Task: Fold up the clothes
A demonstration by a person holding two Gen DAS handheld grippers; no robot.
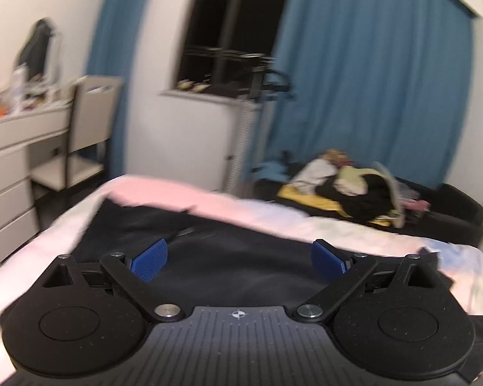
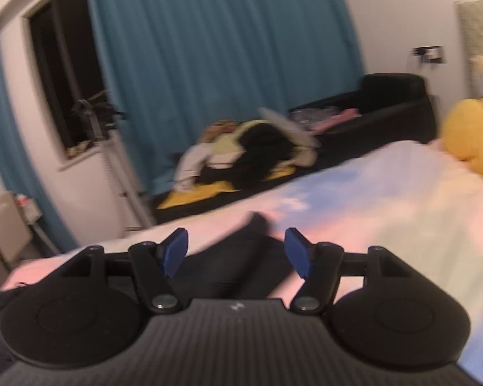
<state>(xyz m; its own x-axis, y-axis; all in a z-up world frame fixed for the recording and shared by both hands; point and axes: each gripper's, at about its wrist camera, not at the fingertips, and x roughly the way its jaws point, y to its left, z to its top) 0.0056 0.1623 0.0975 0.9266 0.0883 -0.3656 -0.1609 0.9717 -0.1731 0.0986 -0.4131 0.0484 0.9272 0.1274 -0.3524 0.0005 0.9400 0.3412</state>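
Dark, flat-spread cloth garment (image 1: 209, 257), laid out on the pink-and-blue printed bedspread (image 1: 354, 228) for folding, is overlooked by left gripper (image 1: 240, 259) and right gripper (image 2: 235, 254), both blue-padded, spread apart (nothing clamped between).

Motion blur smears the heaped clothes (image 2: 241, 151) beyond recognition.

I'm working in a home bedroom: a bed (image 1: 273, 215) with a pink-and-blue cover lies near me, blue curtains (image 1: 370, 80) flank a dark window (image 1: 228, 22) on the far wall, a white dresser (image 1: 13, 160) and chair (image 1: 87, 128) stand left, and clothes are heaped on a black sofa (image 2: 396, 109).
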